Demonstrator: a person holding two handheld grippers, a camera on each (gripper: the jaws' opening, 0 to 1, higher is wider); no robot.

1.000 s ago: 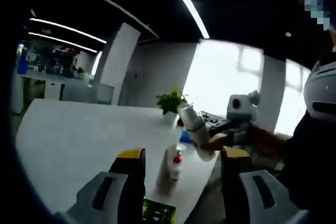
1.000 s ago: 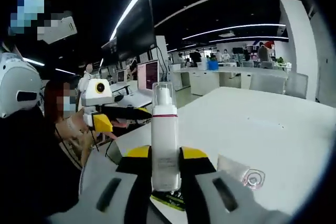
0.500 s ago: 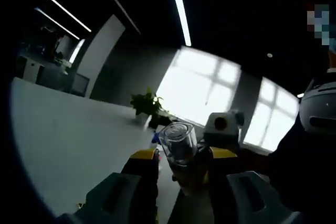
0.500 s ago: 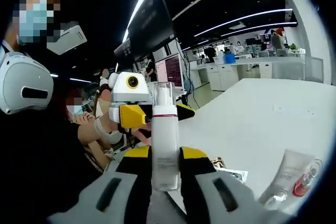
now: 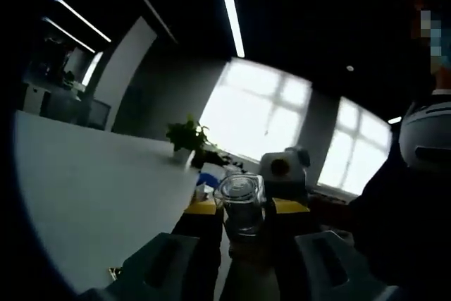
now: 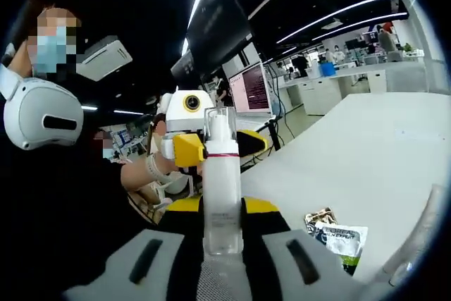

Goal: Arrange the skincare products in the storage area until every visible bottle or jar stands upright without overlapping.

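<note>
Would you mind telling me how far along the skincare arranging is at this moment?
Nothing stands placed yet. In hand: the right gripper holds the pump bottle upright in the air, with the left gripper at its clear cap. Left: setting it on the white table.

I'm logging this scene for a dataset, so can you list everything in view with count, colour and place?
pump bottle: 1, white with clear cap, upright between the right gripper's fingers
sachets: 2, one gold, one white and green, on the table right of the bottle
table: 1, white, under the sachets
potted plant: 1, green, at the table's far edge
monitor: 1, lit screen, behind the left gripper
left gripper: 1, yellow and white, at the bottle's cap
right gripper: 1, yellow-tipped fingers, shut on the bottle
</note>
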